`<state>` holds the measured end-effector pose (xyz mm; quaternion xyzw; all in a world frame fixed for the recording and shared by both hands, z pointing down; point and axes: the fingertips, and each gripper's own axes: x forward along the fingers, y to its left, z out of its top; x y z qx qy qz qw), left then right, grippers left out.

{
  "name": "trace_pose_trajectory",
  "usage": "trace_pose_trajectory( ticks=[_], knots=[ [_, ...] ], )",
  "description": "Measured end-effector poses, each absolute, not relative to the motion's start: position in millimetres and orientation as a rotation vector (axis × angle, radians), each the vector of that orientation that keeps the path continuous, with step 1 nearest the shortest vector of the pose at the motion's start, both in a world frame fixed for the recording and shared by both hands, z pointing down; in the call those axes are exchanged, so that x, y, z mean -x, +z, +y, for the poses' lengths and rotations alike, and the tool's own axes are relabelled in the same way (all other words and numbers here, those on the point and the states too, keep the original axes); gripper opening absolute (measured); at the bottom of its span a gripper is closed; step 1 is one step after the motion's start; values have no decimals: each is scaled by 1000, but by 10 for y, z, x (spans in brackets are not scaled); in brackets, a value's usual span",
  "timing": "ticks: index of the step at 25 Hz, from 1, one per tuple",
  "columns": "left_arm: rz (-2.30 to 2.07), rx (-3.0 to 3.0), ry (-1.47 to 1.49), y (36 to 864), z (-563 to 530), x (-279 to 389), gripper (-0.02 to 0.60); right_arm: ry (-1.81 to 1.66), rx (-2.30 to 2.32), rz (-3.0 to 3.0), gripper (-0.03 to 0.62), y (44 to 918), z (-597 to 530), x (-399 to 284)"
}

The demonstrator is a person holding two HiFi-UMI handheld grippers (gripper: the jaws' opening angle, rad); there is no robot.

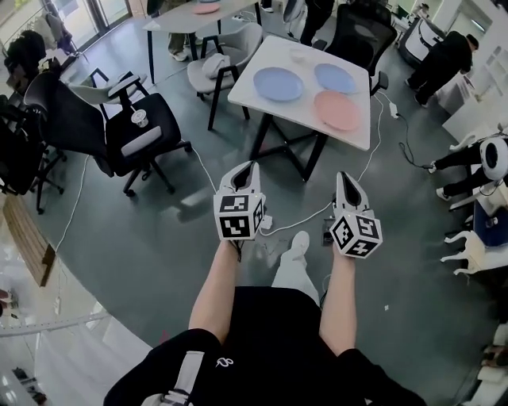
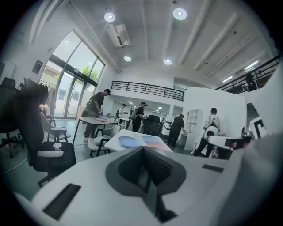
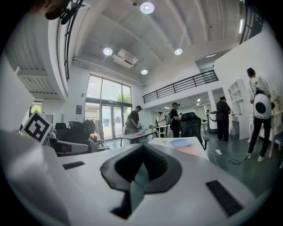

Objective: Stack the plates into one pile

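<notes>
Three plates lie apart on a white table (image 1: 262, 97) across the room: a blue plate (image 1: 279, 83) at the left, a second blue plate (image 1: 335, 78) behind, and a pink plate (image 1: 337, 110) at the right. My left gripper (image 1: 248, 169) and right gripper (image 1: 347, 181) hang over the grey floor, well short of the table, both shut and empty. The left gripper view shows the blue plate (image 2: 128, 141) and the pink plate (image 2: 155, 146) past the closed jaws. In the right gripper view a blue plate (image 3: 180, 143) and the pink plate (image 3: 188, 150) sit far off.
A black office chair (image 1: 119, 127) stands at the left and a grey chair (image 1: 226, 59) by the table. Cables (image 1: 302, 218) run over the floor under my grippers. Another table (image 1: 178, 16) stands behind. People (image 1: 440, 59) stand at the right. My foot (image 1: 295, 247) shows below.
</notes>
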<state>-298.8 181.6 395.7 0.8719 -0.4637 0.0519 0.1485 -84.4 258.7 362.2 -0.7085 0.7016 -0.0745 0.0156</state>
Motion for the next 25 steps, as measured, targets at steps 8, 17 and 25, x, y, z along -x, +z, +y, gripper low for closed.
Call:
trace_pose_trajectory(
  ticks=[8, 17, 25],
  knots=[
    [-1410, -2470, 124, 3901, 987, 2023, 14, -224, 2163, 2227, 8, 3656, 1659, -230],
    [-1386, -2457, 256, 4176, 297, 615, 14, -273, 2223, 2289, 8, 3907, 807, -1588],
    [-1457, -2504, 393, 4237, 21, 368, 14, -142, 2218, 2414, 8, 3959, 404, -1766]
  ],
)
